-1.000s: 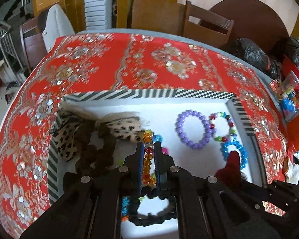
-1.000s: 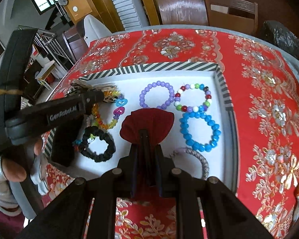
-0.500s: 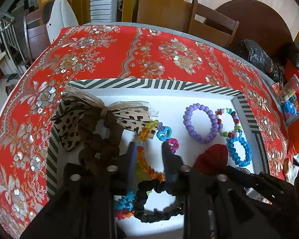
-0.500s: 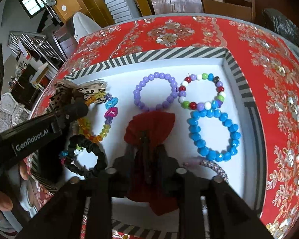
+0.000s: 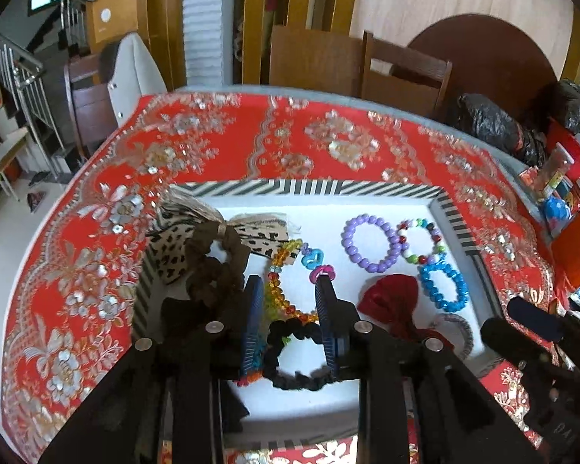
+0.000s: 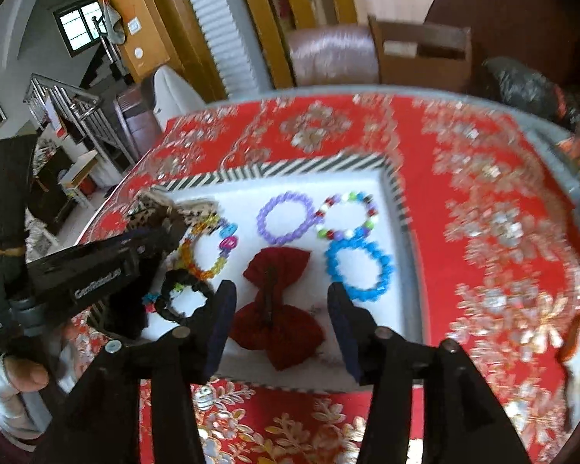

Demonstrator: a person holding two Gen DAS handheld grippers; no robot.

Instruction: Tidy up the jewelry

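Lying in a striped-rim tray (image 5: 313, 187) on the bench (image 5: 96, 239), the jewelry runs left to right: leopard bow (image 5: 170, 249), brown scrunchie (image 5: 212, 266), amber bead bracelet (image 5: 276, 290), black scrunchie (image 5: 295, 355), purple bracelet (image 5: 369, 247), mixed bracelet (image 5: 421, 241), red bow (image 6: 278, 301) and blue bracelet (image 6: 359, 266). Left hand-held gripper (image 5: 290, 309): jaws partly open after opening from shut, holding nothing; the amber bracelet and black scrunchie lie below the gap, on the tray floor. Right hand-held gripper (image 6: 280, 317): jaws have just been opening and stand wide, empty, with the red bow lying free below, between them.
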